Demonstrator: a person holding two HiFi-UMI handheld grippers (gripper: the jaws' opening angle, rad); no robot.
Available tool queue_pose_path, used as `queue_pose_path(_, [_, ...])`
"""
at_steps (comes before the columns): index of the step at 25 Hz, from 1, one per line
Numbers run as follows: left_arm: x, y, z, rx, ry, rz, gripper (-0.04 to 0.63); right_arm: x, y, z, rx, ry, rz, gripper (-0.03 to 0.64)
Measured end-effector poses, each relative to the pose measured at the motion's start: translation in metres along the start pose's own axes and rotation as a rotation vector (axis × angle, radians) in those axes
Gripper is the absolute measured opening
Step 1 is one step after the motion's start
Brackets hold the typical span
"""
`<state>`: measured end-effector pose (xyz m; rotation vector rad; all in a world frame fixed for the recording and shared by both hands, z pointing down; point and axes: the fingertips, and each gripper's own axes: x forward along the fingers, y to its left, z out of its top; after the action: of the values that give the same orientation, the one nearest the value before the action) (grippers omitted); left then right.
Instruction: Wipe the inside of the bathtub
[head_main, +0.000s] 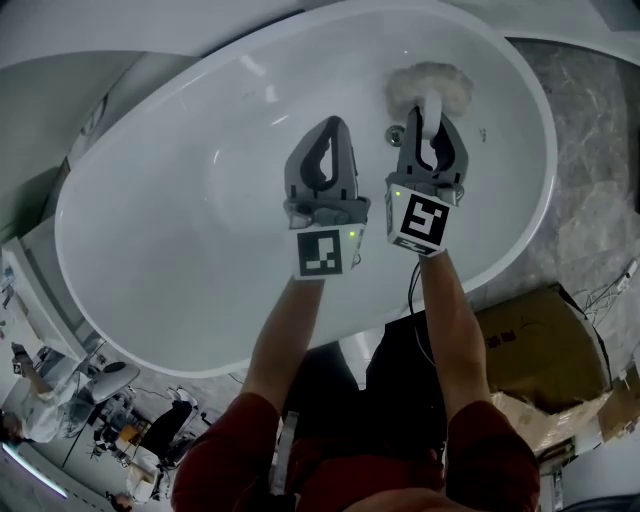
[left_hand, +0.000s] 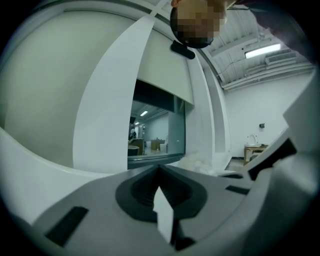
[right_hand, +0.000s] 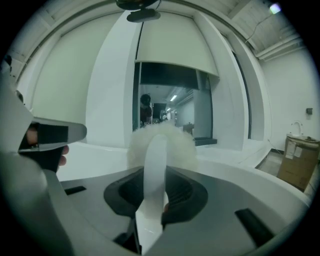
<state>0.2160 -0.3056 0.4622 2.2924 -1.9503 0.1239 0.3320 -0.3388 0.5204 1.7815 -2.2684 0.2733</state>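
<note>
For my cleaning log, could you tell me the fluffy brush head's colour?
The brush head is off-white; the right gripper view shows it best.

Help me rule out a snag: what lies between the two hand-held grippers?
Head view: only bare white bathtub floor between the left hand-held gripper and the right hand-held gripper, apart from a small metal fitting close beside the right one.

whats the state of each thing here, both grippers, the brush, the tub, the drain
left gripper: shut, nothing between its jaws
right gripper: shut on the brush's white handle
brush: held by its handle, fluffy head over the tub's inner surface near the drain
bathtub: glossy white, no water showing
drain: partly hidden behind the right gripper, can't tell if open or plugged
</note>
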Motion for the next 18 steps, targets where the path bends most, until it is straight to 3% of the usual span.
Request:
queue_pose_path(6, [0.011, -0.002, -0.005, -0.011, 0.004, 0.009, 0.015, 0.067, -0.015, -0.011, 0.021, 0.027, 0.018, 0.089])
queue_pose_path(12, [0.006, 0.004, -0.015, -0.012, 0.008, 0.011, 0.015, 0.132, -0.014, -0.023, -0.024, 0.068, 0.037, 0.089])
queue_pose_path(18, [-0.006, 0.016, -0.028, -0.028, 0.035, 0.022, 0.015, 0.143, -0.010, -0.031, -0.064, 0.076, -0.012, 0.089])
